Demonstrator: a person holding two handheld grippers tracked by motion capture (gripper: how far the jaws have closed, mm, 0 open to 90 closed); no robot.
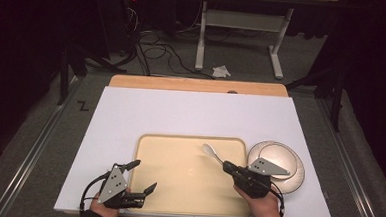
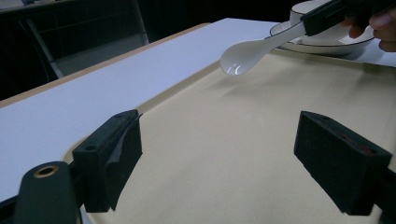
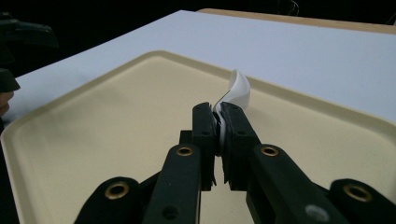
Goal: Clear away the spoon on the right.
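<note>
Item: 1 white glossy ceramic soup spoon (image 1: pixel 211 152), clamped by its handle between the closed fingers of the right gripper (image 1: pixel 226 166); bowl end free, raised above the rear right part of the cream rectangular plastic tray (image 1: pixel 186 201), not touching it. In the right gripper view the spoon (image 3: pixel 237 91) rises edge-on from the pinched black pads; in the left gripper view its bowl (image 2: pixel 243 58) hangs over the tray's far side. Landmark: the tray, lying on the white-topped bench (image 1: pixel 190 113) near the front edge. Just right of the tray: 1 white round plate with a dark rim (image 1: pixel 297 179), carrying a white bowl (image 1: pixel 273 155). Left gripper (image 1: pixel 144 176): fingers spread wide, holding nothing, over the tray's front left corner.
</note>
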